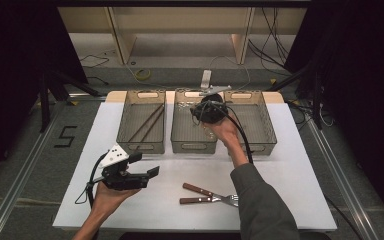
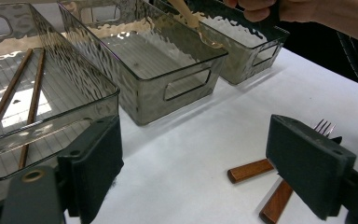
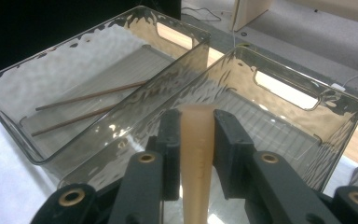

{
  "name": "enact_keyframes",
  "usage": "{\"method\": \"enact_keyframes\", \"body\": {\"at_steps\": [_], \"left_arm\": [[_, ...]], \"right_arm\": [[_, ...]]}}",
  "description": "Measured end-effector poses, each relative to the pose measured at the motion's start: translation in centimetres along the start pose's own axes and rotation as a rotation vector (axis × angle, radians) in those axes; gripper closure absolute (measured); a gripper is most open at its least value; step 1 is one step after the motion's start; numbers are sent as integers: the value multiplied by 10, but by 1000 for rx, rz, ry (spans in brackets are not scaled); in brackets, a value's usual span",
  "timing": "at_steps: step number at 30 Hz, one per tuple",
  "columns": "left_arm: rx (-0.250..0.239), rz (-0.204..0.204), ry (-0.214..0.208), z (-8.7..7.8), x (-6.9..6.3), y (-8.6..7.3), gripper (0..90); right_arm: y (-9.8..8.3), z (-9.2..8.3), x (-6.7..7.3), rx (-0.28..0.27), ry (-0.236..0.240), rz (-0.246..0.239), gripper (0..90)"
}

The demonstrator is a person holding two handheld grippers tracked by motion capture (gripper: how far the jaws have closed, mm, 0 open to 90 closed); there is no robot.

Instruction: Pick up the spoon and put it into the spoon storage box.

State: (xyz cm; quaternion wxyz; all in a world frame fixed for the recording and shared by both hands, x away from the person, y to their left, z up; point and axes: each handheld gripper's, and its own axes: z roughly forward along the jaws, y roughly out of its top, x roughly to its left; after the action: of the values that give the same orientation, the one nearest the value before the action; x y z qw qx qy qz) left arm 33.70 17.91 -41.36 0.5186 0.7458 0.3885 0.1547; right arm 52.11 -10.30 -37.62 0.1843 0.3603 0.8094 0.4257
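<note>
High view first: your left gripper [image 1: 147, 164] sits at the lower left of the frame, over the white table [image 1: 290, 165]. Its jaws stand wide apart with nothing between them. Above it, three see-through bins line up across the middle. The left bin [image 1: 125, 112] has two thin sticks [image 1: 147, 123] lying in it.

Your right gripper [image 1: 207, 111] is just above the middle of the frame, over the middle bin [image 1: 182, 135]. In the right gripper view, its jaws are squeezed on a pale tan handle [image 3: 196, 154], which stands up between the pads over that bin. What is at the handle's far end you cannot tell.

Near the bottom, right of middle, a fork [image 1: 207, 199] and one more wooden-handled piece [image 1: 197, 189] lie on the table, close together.
</note>
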Motion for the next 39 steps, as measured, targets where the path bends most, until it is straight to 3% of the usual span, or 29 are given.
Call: {"method": "enact_keyframes", "body": {"at_steps": [12, 17, 24, 27, 33, 39], "left_arm": [[2, 3, -1, 0, 0, 0, 179], [3, 1, -1, -1, 0, 0, 179], [4, 1, 1, -1, 0, 0, 179], [1, -3, 3, -1, 1, 0, 179], [6, -3, 5, 0, 1, -1, 175], [7, -3, 8, 0, 1, -1, 174]], "right_arm": [[-5, 10, -4, 18, -11, 29, 723], [-5, 10, -5, 27, -25, 60, 583], [-3, -8, -7, 8, -3, 57, 508], [-6, -19, -5, 2, 17, 32, 487], [-20, -42, 4, 70, 90, -27, 410], [-35, -66, 17, 99, 140, -61, 367]]}}
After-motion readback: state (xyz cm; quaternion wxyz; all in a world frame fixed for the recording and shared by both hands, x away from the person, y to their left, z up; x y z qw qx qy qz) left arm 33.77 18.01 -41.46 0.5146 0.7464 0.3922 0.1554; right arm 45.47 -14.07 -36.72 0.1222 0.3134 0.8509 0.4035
